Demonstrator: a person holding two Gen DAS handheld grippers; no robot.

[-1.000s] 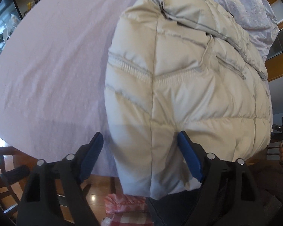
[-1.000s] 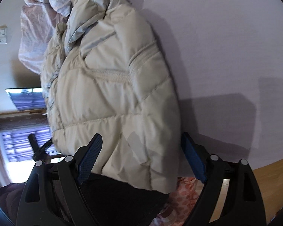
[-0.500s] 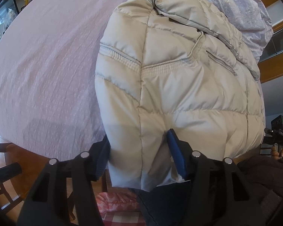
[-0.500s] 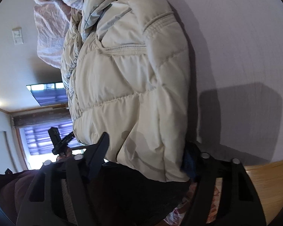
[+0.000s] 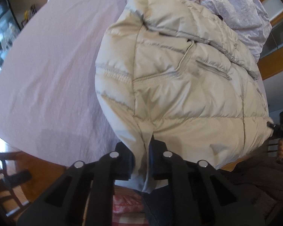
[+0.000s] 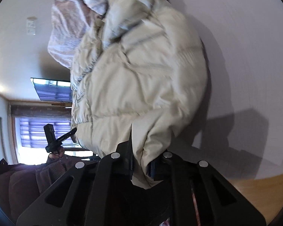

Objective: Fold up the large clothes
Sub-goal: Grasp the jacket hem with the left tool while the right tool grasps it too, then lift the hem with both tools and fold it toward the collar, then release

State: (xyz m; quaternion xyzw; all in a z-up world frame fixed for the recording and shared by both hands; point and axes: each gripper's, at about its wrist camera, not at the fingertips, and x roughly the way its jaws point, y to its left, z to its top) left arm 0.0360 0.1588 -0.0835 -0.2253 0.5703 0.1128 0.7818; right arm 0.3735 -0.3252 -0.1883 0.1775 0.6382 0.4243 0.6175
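A cream quilted puffer jacket [image 5: 179,86] lies on a pale pink sheet [image 5: 51,71], its bottom hem hanging over the near edge of the table. My left gripper [image 5: 142,160] is shut on the hem at one corner, the fabric pinched flat between its pads. In the right wrist view the same jacket [image 6: 141,86] fills the middle, and my right gripper [image 6: 141,164] is shut on the hem's other corner. The right gripper [image 5: 279,130] shows at the far right edge of the left wrist view, and the left gripper [image 6: 60,139] at the left of the right wrist view.
A crumpled pale floral cloth [image 5: 241,13] lies behind the jacket's collar. The table's wooden edge [image 6: 258,188] runs along the near side, with a wooden chair [image 5: 5,171] and red checked fabric [image 5: 126,203] below. A person's dark brown clothing [image 6: 24,184] sits close behind the grippers.
Both grippers have gone from wide open around the jacket's hem to shut on it. The hem has lifted a little with them.
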